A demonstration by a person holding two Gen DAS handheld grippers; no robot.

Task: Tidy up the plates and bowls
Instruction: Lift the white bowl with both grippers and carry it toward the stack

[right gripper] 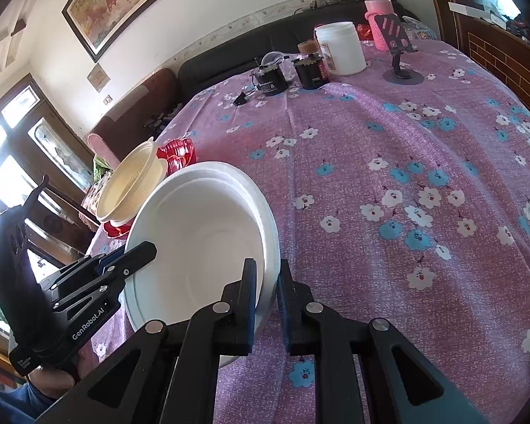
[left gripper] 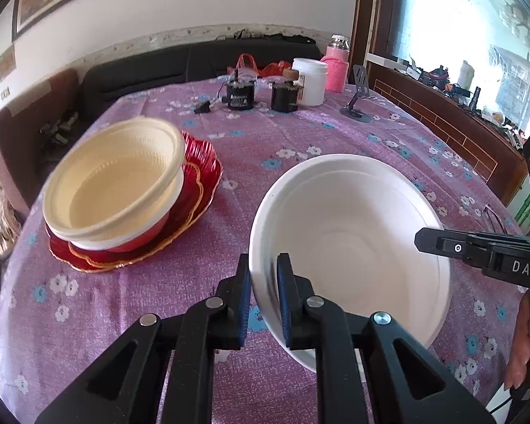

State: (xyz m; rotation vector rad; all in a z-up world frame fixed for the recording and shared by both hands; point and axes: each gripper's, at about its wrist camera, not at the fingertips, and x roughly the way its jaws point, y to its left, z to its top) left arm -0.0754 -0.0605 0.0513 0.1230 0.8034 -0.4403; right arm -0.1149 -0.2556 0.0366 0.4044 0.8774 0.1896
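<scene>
A white bowl [left gripper: 349, 233] is held tilted above the purple flowered tablecloth by both grippers. My left gripper [left gripper: 264, 300] is shut on its near-left rim. My right gripper [right gripper: 266, 304] is shut on the opposite rim; its fingers [left gripper: 441, 243] show at the right of the left wrist view. The bowl also shows in the right wrist view [right gripper: 201, 243]. To the left, a cream bowl [left gripper: 113, 180] sits in a stack on a red bowl [left gripper: 141, 242] and red gold-edged plates [left gripper: 190, 208].
At the table's far side stand two black motors [left gripper: 240, 95], a white jar [left gripper: 311, 81], a pink flask [left gripper: 337, 67] and a phone stand [left gripper: 358, 102]. A dark sofa lies behind. A wooden cabinet runs along the right.
</scene>
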